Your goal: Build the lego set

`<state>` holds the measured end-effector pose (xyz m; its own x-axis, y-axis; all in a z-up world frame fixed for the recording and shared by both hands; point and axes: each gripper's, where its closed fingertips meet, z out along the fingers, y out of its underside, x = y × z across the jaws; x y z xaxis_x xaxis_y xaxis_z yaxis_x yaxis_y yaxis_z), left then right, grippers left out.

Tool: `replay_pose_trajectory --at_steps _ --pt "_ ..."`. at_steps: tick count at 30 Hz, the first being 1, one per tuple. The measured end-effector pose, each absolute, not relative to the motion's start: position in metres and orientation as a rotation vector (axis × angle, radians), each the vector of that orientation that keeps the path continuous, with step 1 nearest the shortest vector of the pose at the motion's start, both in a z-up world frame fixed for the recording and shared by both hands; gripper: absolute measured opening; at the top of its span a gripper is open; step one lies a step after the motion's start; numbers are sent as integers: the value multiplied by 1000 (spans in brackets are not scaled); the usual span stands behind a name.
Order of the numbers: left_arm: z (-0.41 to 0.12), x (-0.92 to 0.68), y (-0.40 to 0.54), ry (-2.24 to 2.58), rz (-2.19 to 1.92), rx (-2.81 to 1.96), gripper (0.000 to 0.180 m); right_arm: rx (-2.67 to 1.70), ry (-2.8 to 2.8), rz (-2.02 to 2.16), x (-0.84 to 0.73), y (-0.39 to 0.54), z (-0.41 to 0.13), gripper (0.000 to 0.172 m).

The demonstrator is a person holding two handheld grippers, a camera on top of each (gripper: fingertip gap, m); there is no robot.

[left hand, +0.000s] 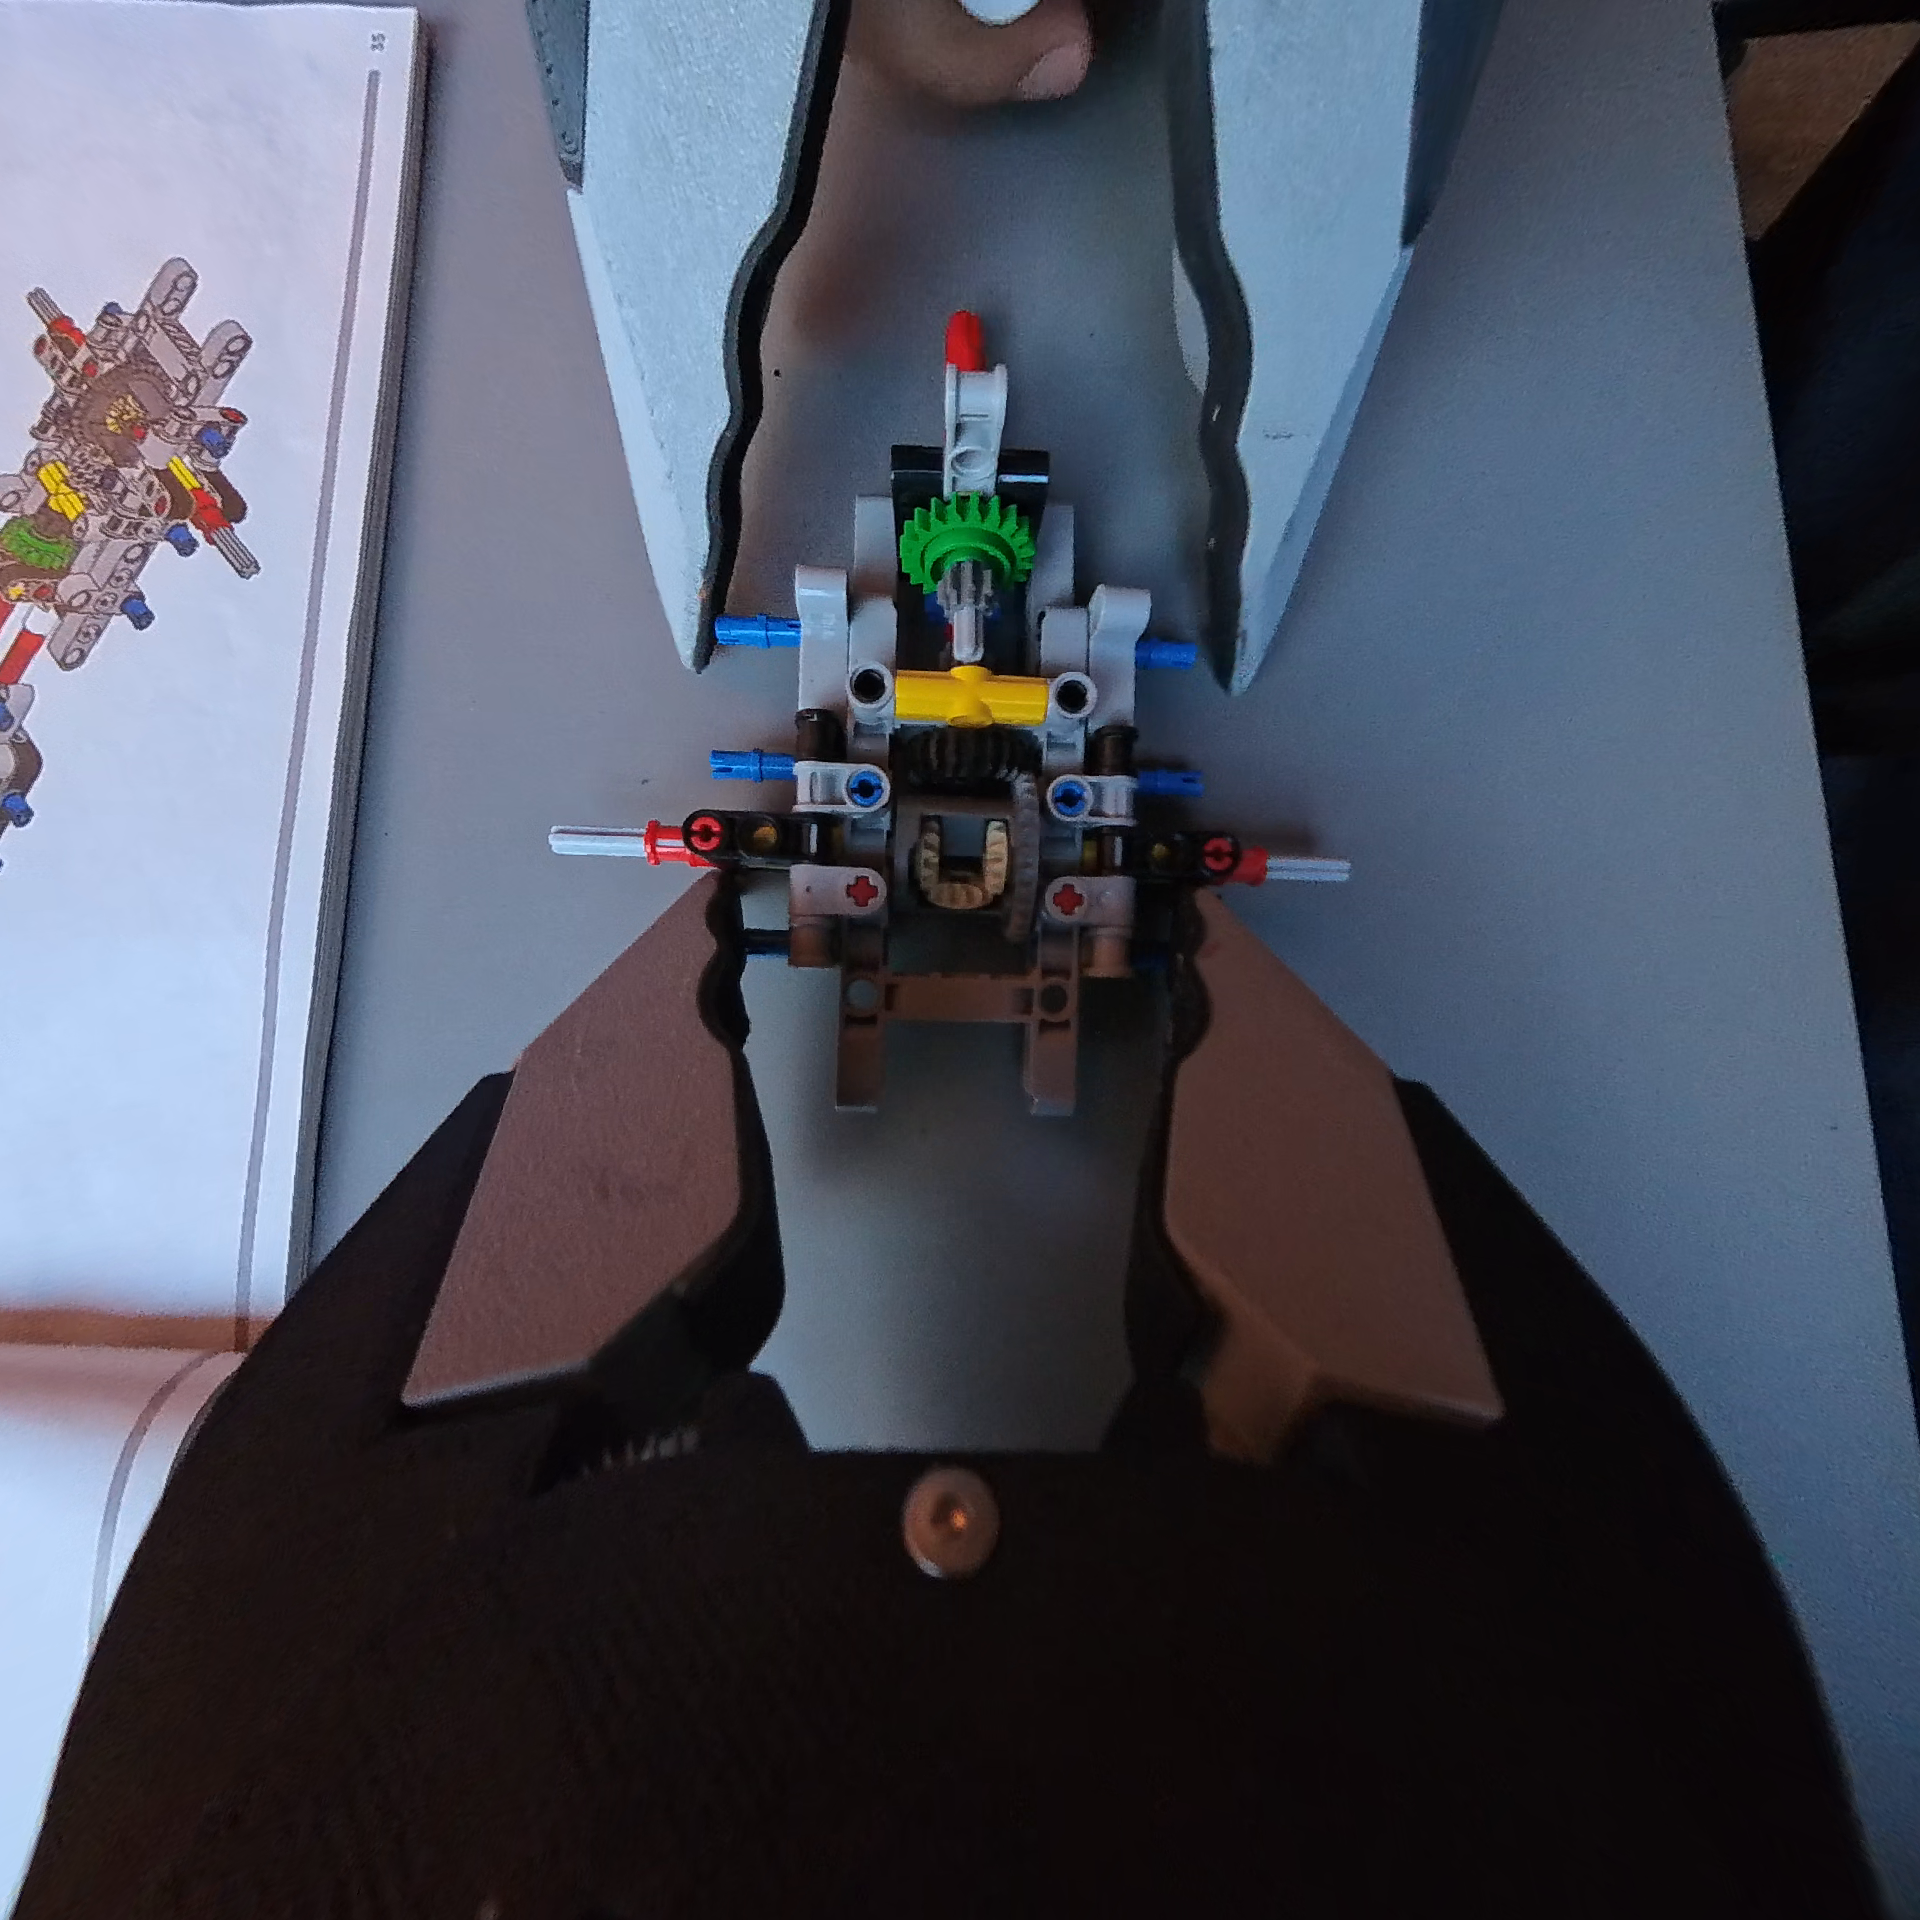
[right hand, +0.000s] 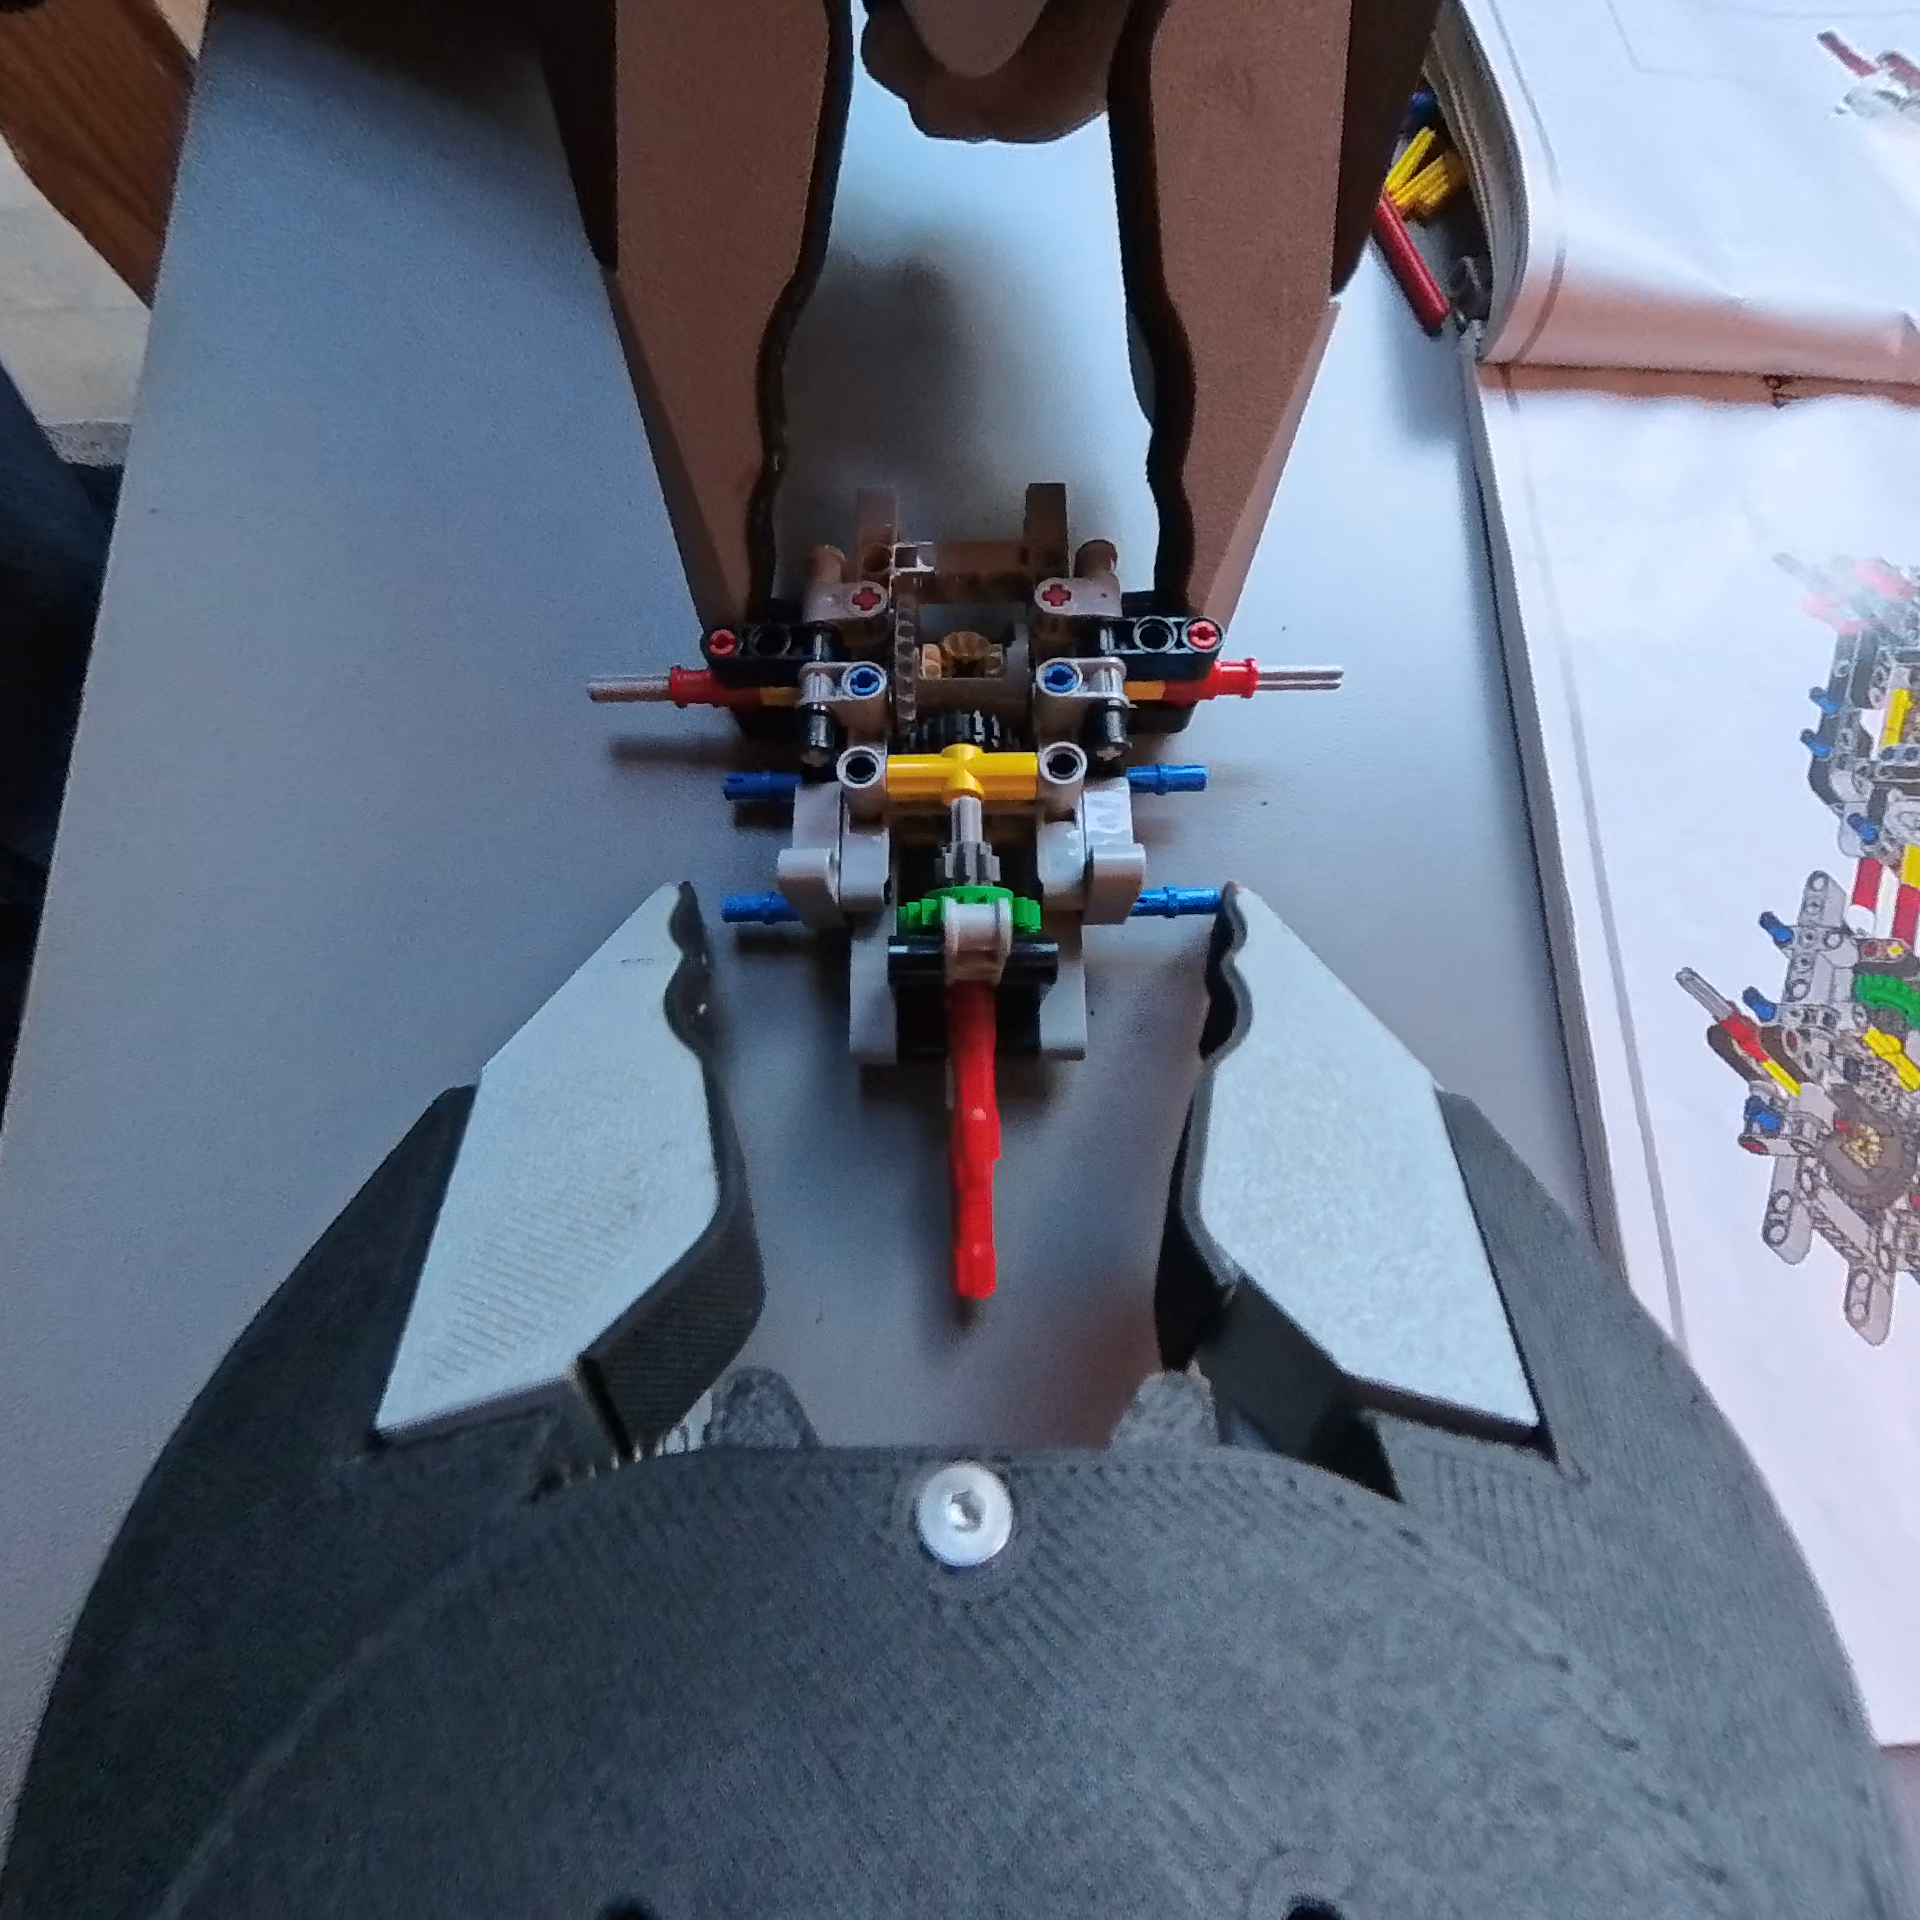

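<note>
A grey, black and brown toy gear assembly (left hand: 966, 790) lies on the grey table (left hand: 499, 468). It has a green gear (left hand: 966, 540), a yellow connector, blue pins and a red axle (right hand: 974, 1143). My left gripper (left hand: 956, 904), with brown fingers, is shut on the assembly's end that has the tan gears. Its pads press on the side pins and black beams, which the right wrist view (right hand: 961, 613) also shows. My right gripper (right hand: 956, 914), with grey fingers, is open astride the green-gear end. Its right fingertip (right hand: 1231, 914) is at a blue pin, and its left fingertip stands apart from the assembly.
An open instruction booklet (left hand: 156, 727) lies along one side of the table, also in the right wrist view (right hand: 1714, 520). Loose yellow and red axles (right hand: 1418, 187) lie by its far edge. A thumb (left hand: 1023, 62) shows behind the right gripper. My right fingertips sit around 4 cm from my left ones.
</note>
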<state>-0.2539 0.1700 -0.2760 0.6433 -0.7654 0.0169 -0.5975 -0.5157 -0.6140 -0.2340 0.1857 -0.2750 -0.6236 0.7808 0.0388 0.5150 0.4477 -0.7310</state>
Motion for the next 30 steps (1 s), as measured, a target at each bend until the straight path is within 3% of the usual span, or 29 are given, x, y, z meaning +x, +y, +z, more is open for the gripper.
replay_pose_trajectory --at_steps 25,27,30 --pt "-276 -255 168 1078 -391 -2301 79 -1106 -2352 983 -237 180 -274 88" --pt "-276 -254 167 1091 -384 -2296 79 -1104 -2339 1003 -238 179 -263 67" --pt "-276 -256 167 1095 -387 -2296 79 -1088 -2339 1012 -241 179 -266 67"
